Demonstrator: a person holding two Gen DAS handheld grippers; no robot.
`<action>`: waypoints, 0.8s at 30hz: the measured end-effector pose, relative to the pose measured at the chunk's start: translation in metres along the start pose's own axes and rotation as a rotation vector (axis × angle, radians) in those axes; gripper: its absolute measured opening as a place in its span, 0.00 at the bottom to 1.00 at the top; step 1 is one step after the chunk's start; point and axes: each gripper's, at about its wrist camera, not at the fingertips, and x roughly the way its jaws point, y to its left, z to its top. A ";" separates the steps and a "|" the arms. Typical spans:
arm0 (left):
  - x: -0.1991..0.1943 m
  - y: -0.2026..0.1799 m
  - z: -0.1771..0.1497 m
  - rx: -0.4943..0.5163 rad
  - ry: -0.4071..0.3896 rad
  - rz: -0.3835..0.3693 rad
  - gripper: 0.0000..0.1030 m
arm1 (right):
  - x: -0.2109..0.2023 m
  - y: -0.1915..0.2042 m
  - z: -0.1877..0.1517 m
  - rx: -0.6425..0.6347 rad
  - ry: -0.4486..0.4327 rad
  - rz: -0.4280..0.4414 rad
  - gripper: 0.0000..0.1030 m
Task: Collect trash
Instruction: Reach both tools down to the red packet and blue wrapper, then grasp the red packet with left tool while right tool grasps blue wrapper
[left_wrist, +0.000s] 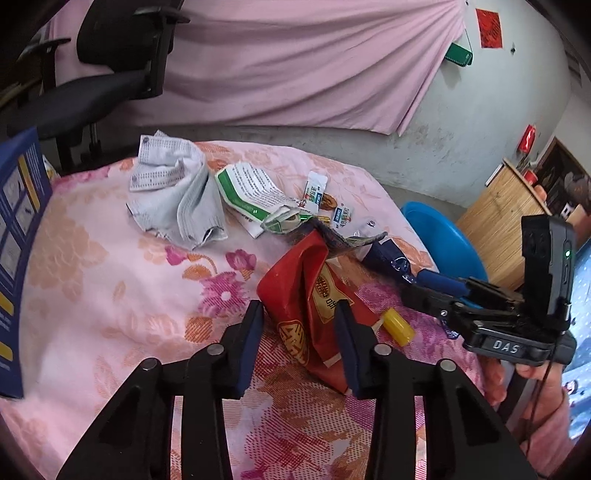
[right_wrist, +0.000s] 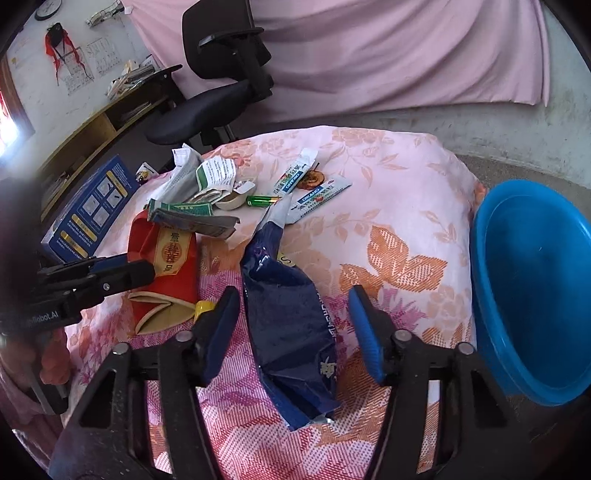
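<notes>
The left tool (left_wrist: 300, 314) stands with its two fingers set around the lower part of a crumpled red packet (left_wrist: 314, 295); the blue pads lie close on either side of it, but whether they press it cannot be told. The packet lies on a counter covered with a pink flowered cloth (left_wrist: 110, 280). Just right of that tool's right finger a small yellow cap (left_wrist: 398, 326) rests on the cloth beside the packet. Ahead of the tool, further along the cloth, lie a crumpled grey printed paper (left_wrist: 177, 195), a green and white carton (left_wrist: 251, 192) and some small sachets (left_wrist: 334, 210). The right tool (right_wrist: 293, 306) is spread wide, its fingers on either side of a dark blue foil bag (right_wrist: 291, 325) that lies lengthwise between them, clear of the right finger and close to the left one. To the right of this tool a blue plastic basin (right_wrist: 535, 288) stands off the edge of the counter. Ahead of it lie two white sachets (right_wrist: 317, 194), a green battery (right_wrist: 263, 200) and a roll of tape (right_wrist: 231, 201). To its left the red packet shows with the left tool reaching over it, and beyond that a blue box (right_wrist: 88, 210) stands at the counter's edge. A black office chair (right_wrist: 221, 74) stands past the far side.
</notes>
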 end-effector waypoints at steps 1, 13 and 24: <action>-0.001 0.001 0.000 -0.009 0.001 -0.005 0.25 | 0.001 0.001 -0.001 -0.003 0.007 -0.001 0.67; -0.022 -0.026 -0.019 0.057 -0.080 0.008 0.19 | -0.014 0.010 -0.011 -0.039 -0.043 -0.056 0.46; -0.070 -0.066 -0.050 0.131 -0.355 0.069 0.19 | -0.079 0.025 -0.035 -0.070 -0.355 -0.143 0.46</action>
